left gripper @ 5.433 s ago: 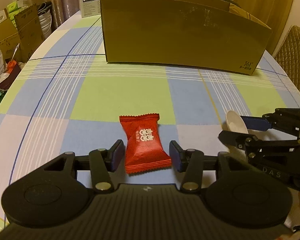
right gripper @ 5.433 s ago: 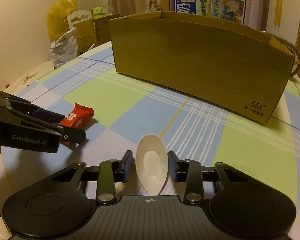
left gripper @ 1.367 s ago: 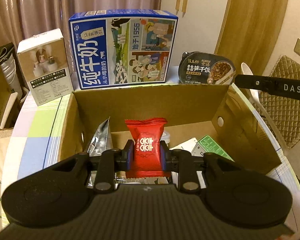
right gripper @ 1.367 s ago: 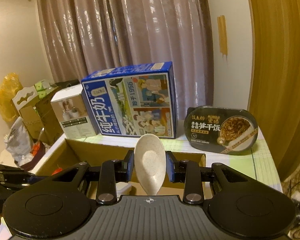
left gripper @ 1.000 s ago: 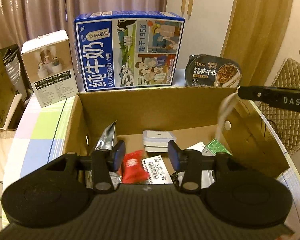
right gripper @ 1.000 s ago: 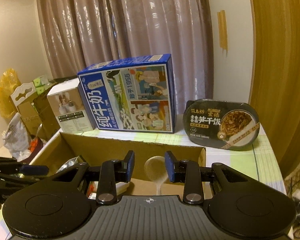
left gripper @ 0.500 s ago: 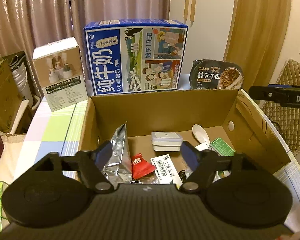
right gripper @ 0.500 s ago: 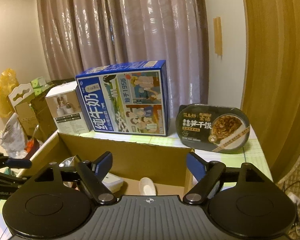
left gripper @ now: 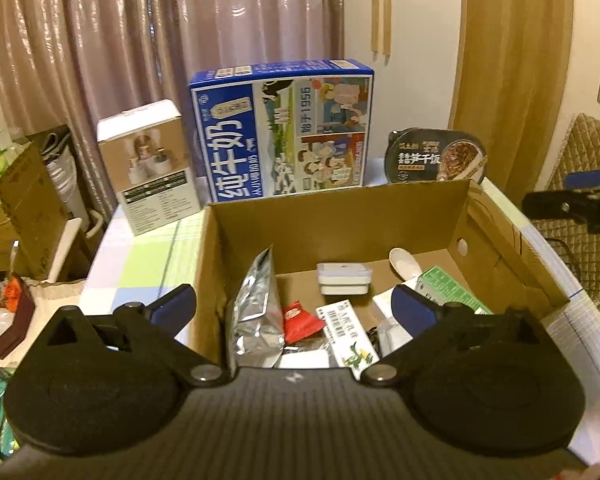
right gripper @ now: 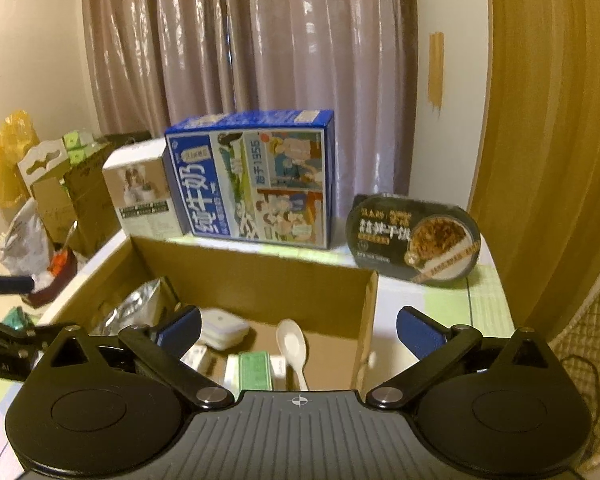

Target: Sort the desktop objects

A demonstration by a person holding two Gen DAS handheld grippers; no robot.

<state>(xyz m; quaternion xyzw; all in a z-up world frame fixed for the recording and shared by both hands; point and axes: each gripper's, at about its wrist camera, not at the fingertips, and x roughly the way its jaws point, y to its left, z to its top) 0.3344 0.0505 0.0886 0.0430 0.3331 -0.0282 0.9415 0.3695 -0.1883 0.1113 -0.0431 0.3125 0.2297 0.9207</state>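
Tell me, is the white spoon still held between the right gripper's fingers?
No, the white spoon lies inside the cardboard box, and the right gripper stands wide open, empty.

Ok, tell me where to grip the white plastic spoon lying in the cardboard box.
Grip the white plastic spoon by its handle, coming from above: the handle is narrow and points toward the camera in the right wrist view. Its bowl is wide and rounded. The cardboard box walls block a sideways approach.

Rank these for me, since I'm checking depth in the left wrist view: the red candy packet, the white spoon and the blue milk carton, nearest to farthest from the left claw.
1. Red candy packet: in the cardboard box, just ahead of the open left claw.
2. White spoon: deeper in the box, toward its right.
3. Blue milk carton: on the table behind the box.
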